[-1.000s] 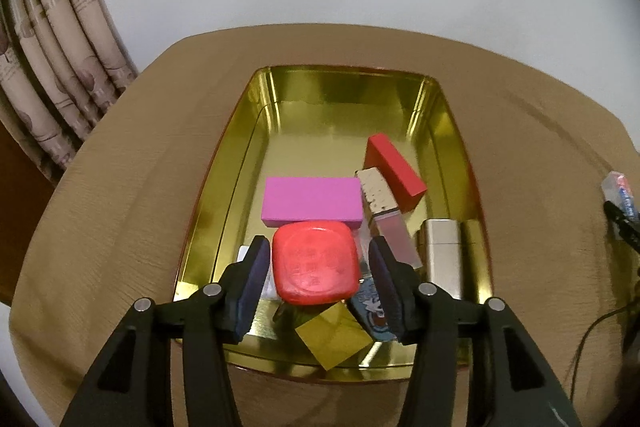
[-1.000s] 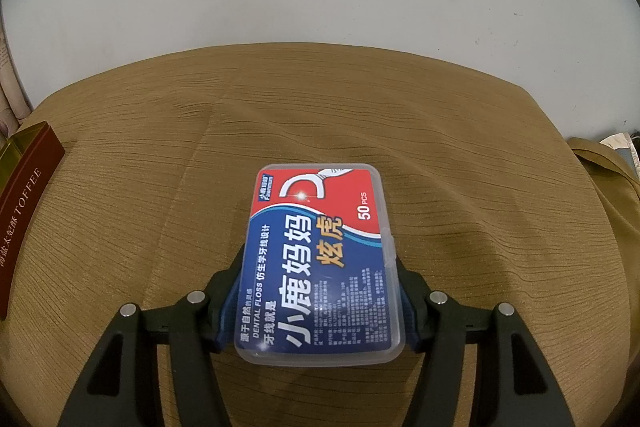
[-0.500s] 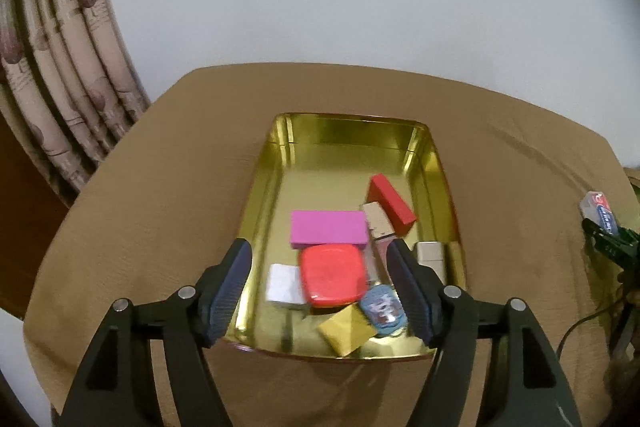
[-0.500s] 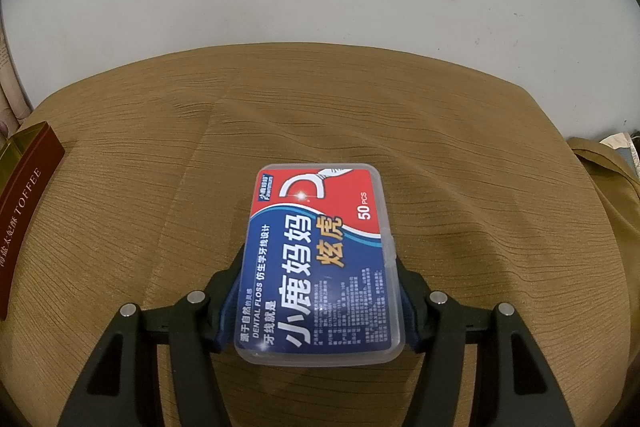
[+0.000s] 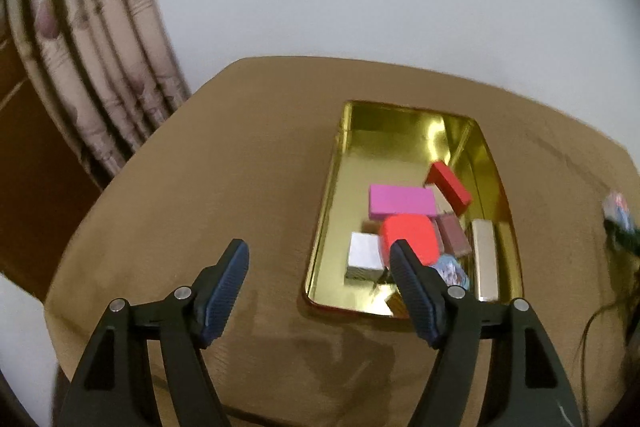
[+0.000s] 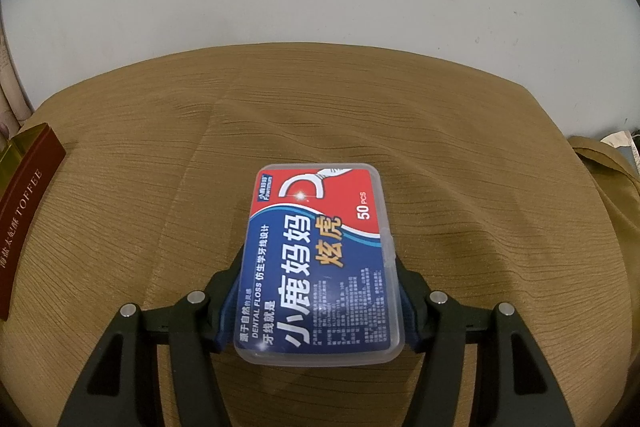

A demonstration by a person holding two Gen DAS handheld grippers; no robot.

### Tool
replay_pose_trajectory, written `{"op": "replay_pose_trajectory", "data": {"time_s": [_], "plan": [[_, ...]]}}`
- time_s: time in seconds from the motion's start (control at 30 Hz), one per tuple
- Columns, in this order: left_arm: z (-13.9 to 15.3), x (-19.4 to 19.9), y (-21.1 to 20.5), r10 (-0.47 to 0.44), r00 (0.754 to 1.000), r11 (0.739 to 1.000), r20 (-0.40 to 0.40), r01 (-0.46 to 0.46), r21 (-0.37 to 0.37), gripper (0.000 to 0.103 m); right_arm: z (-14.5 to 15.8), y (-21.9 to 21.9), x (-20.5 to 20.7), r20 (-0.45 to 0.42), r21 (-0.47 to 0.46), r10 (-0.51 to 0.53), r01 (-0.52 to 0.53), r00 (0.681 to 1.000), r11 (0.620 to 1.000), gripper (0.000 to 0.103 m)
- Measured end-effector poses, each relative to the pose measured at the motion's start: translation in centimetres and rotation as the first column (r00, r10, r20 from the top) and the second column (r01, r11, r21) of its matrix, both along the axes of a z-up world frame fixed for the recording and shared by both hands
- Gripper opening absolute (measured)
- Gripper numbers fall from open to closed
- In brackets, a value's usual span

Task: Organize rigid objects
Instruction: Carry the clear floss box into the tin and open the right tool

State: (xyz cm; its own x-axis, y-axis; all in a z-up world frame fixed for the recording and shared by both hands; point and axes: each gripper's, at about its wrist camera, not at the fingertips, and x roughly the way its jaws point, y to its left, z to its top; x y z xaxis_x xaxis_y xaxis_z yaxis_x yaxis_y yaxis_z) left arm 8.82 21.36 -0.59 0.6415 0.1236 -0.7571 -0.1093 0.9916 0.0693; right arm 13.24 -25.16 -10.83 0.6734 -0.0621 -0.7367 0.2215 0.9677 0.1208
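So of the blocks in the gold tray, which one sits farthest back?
The red block, angled near the gold tray's right wall, behind the pink block.

left claw (image 5: pixel 318 269): empty, jaws opening | right claw (image 6: pixel 316 301): clamped, angled down

The black left gripper with blue pads (image 5: pixel 318 281) has let go of the rounded red plastic case (image 5: pixel 407 242), which now lies inside the shiny gold rectangular tin tray (image 5: pixel 325 227). The gripper has pulled up and away to the tray's left side, its empty jaws opening over the tan tablecloth (image 5: pixel 224 187).
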Motion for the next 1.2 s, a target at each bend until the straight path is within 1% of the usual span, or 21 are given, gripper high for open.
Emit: {"op": "replay_pose_trajectory", "data": {"time_s": [0.03, 0.17, 0.2, 0.3, 0.5, 0.67, 0.77, 0.87, 0.93, 1.0, 1.03, 1.2], "plan": [[0.0, 0.1, 0.3, 0.014, 1.0, 1.0, -0.002, -0.014, -0.01, 0.07, 0.0, 0.1, 0.0, 0.0, -0.003, 0.0, 0.0, 1.0, 1.0, 0.063], [-0.4, 0.5, 1.3, 0.072, 0.997, 0.997, -0.015, -0.072, 0.001, 0.071, 0.0, 0.2, 0.0, 0.002, -0.004, -0.001, 0.001, 1.0, 1.0, 0.061], [-0.5, 0.6, 1.5, 0.079, 0.997, 0.997, -0.017, -0.079, -0.005, 0.071, 0.0, 0.3, 0.1, 0.002, -0.007, 0.001, -0.001, 1.0, 1.0, 0.061], [-0.6, 0.9, 1.7, 0.088, 0.996, 0.996, -0.033, -0.088, -0.025, 0.071, 0.1, 0.5, 0.1, -0.001, -0.017, 0.0, 0.0, 1.0, 1.0, 0.061], [-0.9, 1.0, 1.6, 0.092, 0.994, 0.995, -0.05, -0.094, -0.026, 0.071, 0.5, 1.1, 0.2, -0.017, -0.025, -0.027, 0.027, 0.999, 0.999, 0.061], [-0.9, 0.9, 2.1, 0.11, 0.992, 0.993, -0.054, -0.113, -0.045, 0.071, 1.3, 2.5, 0.2, -0.014, -0.015, -0.009, 0.009, 1.0, 1.0, 0.061], [-0.9, 1.0, 2.3, 0.125, 0.99, 0.991, -0.061, -0.128, -0.038, 0.072, 2.6, 4.1, 0.2, 0.009, 0.003, 0.024, -0.024, 1.0, 1.0, 0.061], [-0.9, 1.0, 2.3, 0.127, 0.99, 0.991, -0.06, -0.129, -0.036, 0.072, 4.2, 6.9, 0.6, 0.033, 0.008, 0.096, -0.097, 0.995, 0.995, 0.061], [-0.8, 0.9, 2.1, 0.128, 0.991, 0.992, -0.05, -0.128, -0.014, 0.072, 5.1, 8.8, 0.9, 0.044, 0.01, 0.145, -0.146, 0.988, 0.989, 0.061], [-0.7, 0.9, 2.0, 0.123, 0.991, 0.992, -0.048, -0.124, -0.006, 0.072, 6.2, 11.2, 1.3, 0.057, 0.014, 0.199, -0.2, 0.978, 0.98, 0.061], [-0.7, 0.9, 1.9, 0.12, 0.992, 0.993, -0.047, -0.12, -0.003, 0.073, 7.0, 13.0, 1.4, 0.069, 0.011, 0.238, -0.24, 0.969, 0.971, 0.061], [-0.7, 0.8, 2.0, 0.128, 0.991, 0.992, -0.042, -0.127, 0.013, 0.074, 9.7, 18.7, 1.8, 0.108, 0.009, 0.358, -0.361, 0.928, 0.933, 0.061]]}}
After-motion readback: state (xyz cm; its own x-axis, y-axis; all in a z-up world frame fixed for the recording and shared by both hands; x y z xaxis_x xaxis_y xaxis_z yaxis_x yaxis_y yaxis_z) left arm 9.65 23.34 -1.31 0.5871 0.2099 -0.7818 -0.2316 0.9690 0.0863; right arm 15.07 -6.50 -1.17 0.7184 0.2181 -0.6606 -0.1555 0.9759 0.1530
